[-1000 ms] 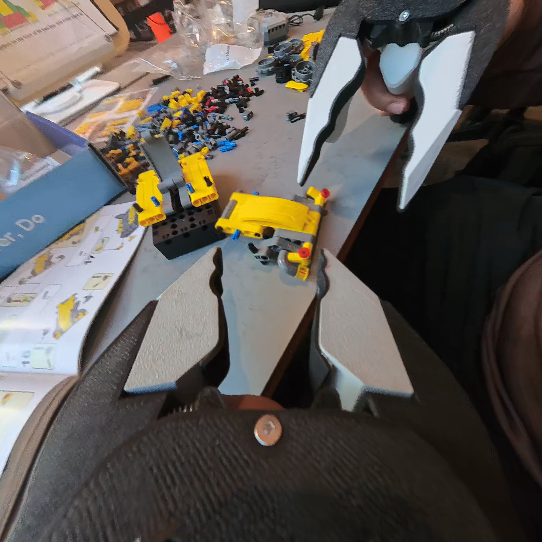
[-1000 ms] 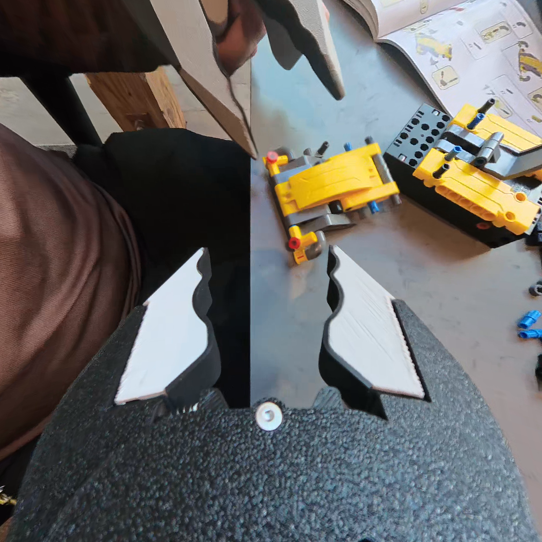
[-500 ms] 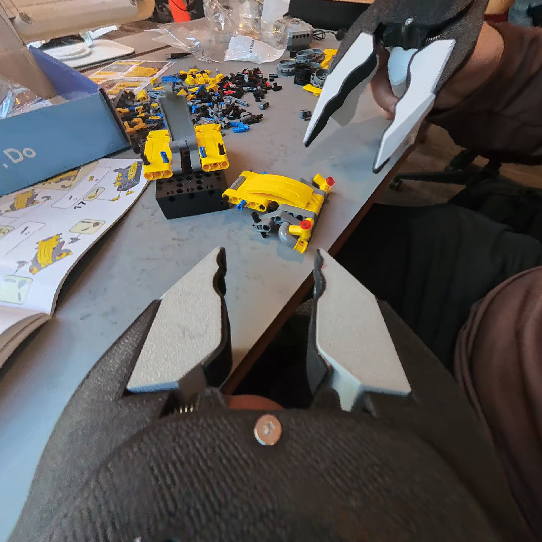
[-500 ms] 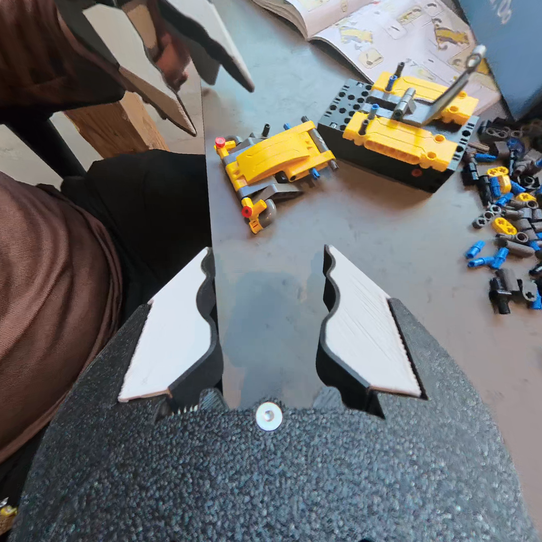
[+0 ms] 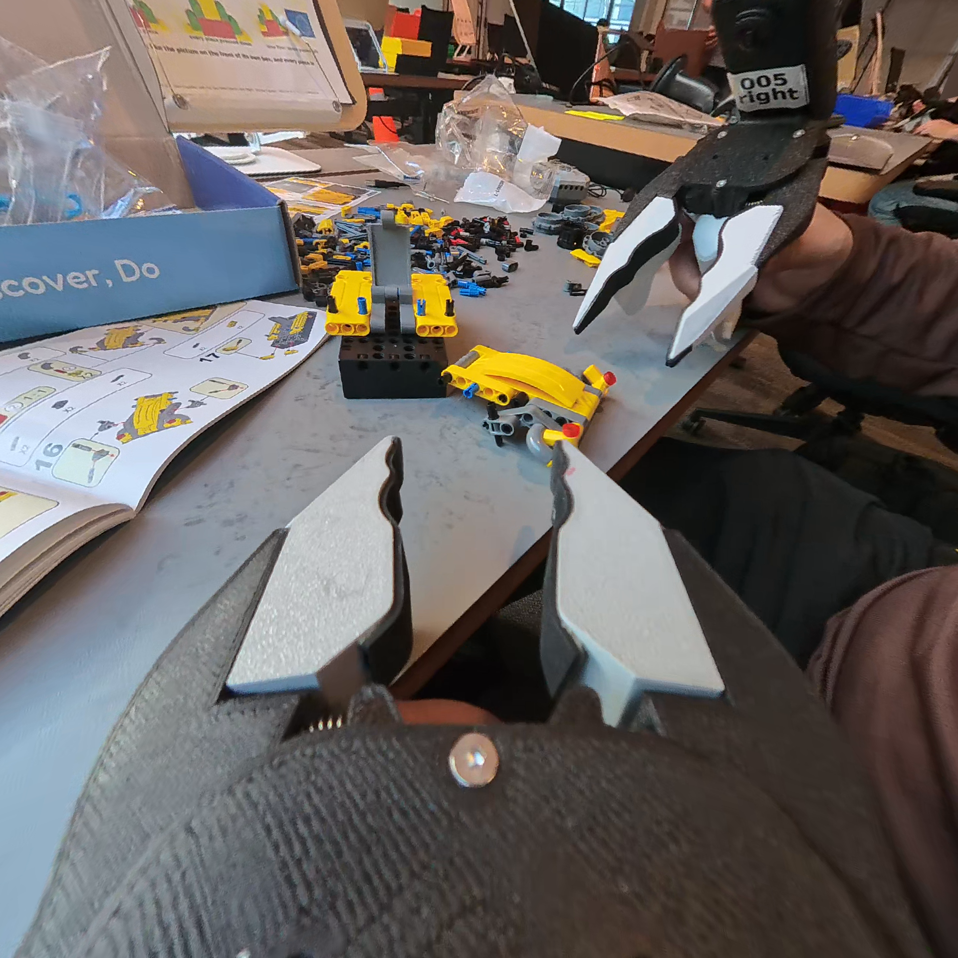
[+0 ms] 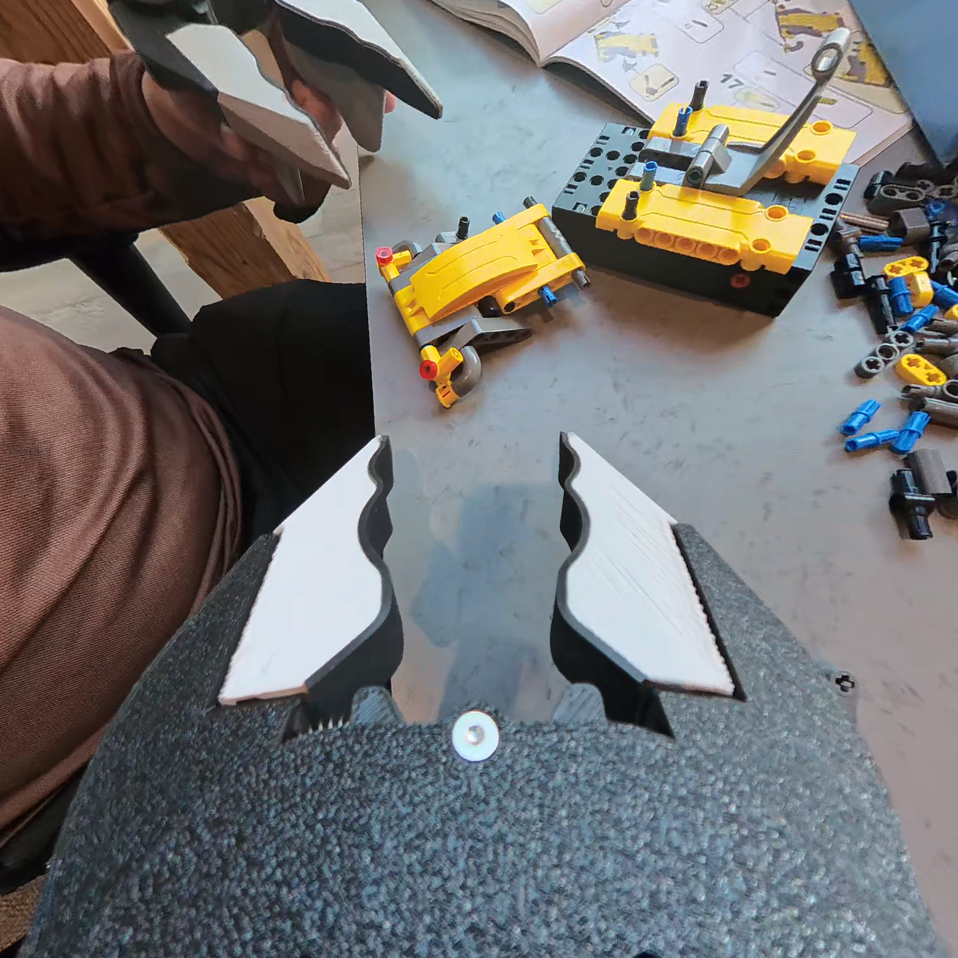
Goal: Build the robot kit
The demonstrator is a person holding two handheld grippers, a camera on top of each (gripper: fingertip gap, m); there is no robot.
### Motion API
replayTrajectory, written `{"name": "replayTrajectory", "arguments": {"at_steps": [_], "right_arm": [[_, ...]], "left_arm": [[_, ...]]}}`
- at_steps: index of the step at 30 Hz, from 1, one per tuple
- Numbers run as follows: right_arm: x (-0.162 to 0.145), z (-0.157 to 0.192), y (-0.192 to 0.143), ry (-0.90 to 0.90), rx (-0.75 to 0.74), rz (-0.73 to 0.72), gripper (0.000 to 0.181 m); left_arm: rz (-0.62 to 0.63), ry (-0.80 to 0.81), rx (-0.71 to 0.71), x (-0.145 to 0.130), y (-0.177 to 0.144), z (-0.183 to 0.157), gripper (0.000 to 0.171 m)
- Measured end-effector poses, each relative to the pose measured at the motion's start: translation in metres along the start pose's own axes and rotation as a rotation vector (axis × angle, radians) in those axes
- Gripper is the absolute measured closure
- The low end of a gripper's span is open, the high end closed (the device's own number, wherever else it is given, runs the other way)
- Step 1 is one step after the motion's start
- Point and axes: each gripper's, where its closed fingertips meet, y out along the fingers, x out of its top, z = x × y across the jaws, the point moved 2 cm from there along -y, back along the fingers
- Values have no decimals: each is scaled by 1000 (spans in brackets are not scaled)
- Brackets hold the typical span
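A small yellow and grey brick assembly (image 5: 529,394) with red studs lies near the table's edge; it also shows in the right wrist view (image 6: 477,290). Beside it stands a black block carrying two yellow beams and a grey lever (image 5: 394,337) (image 6: 715,223). My left gripper (image 5: 474,451) is open and empty, held above the table edge just short of the assembly. My right gripper (image 6: 474,440) is open and empty over bare table on the assembly's other side. Each gripper shows in the other's view, the right (image 5: 624,344) and the left (image 6: 392,150).
An open instruction booklet (image 5: 103,414) and a blue box (image 5: 145,269) lie left of the block. A pile of loose small parts (image 5: 414,243) (image 6: 907,363) spreads behind it, with plastic bags (image 5: 482,135) beyond. The table edge (image 5: 648,446) runs beside a person's lap.
Both grippers have drawn back and away from the yellow assembly, still open. The assembly and the black block have not moved.
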Motion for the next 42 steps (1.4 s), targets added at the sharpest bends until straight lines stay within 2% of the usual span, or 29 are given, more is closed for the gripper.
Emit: {"name": "replayTrajectory", "arguments": {"at_steps": [8,10,12,13,15,17,20,23,27,31,32,35,37,42], "right_arm": [[2,-5,1,-29,-57,-8,121],[6,-7,-4,-57,-113,-35,124],[15,-9,-16,-109,-214,-73,139],[23,-9,-25,-134,-271,-98,147],[43,-3,-48,-187,-380,-161,181],[64,7,-73,-248,-510,-247,181],[92,32,-109,-340,-673,-372,181],[115,54,-134,-406,-789,-396,181],[148,82,-151,-446,-816,-397,181],[178,114,-144,-507,-747,-456,181],[180,118,-138,-520,-749,-454,181],[179,120,-116,-535,-772,-424,181],[177,126,-96,-561,-707,-392,181],[173,135,-66,-595,-657,-314,181]], "left_arm": [[-28,72,11,9,5,-12,121],[-45,79,26,17,8,-14,133],[-52,73,72,30,15,-14,164],[-37,75,113,38,20,-13,171],[-3,107,234,58,33,-8,171],[-25,196,307,87,46,-13,171],[-57,302,345,126,69,-29,171],[-65,318,345,149,86,-40,171],[-42,282,367,164,94,-38,171],[9,275,467,161,92,-18,171],[24,276,504,158,91,-11,163],[42,311,566,150,87,5,165],[64,331,615,144,86,18,167],[114,342,687,129,87,42,169]]}}
